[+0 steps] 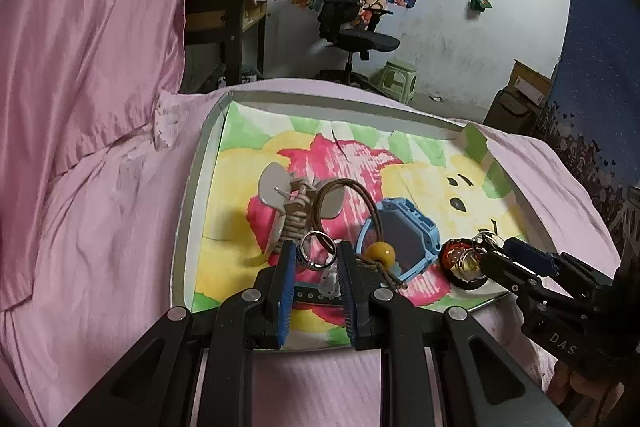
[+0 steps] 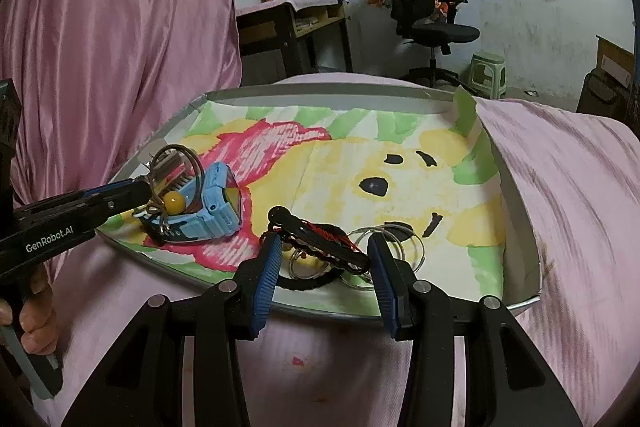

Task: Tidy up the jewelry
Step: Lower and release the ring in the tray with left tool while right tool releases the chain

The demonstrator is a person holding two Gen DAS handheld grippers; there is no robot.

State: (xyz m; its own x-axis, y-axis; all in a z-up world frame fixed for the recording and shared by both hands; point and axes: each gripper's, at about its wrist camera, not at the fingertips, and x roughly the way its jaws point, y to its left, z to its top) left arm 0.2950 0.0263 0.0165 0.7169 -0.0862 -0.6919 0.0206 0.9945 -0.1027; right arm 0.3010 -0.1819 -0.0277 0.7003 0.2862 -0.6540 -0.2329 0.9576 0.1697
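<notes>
Black left gripper & right gripper, blue ribbed pads, silver screws.

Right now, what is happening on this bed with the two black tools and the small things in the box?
A person holds a gripper in each hand over a shallow box lined with a coloured drawing, resting on pink bedding. The left gripper has a silver ring between its fingers, beside a blue watch and a yellow bead. The right gripper reaches around a black clip lying on clear rings and a black band. Whether either gripper truly grips is unclear.
</notes>
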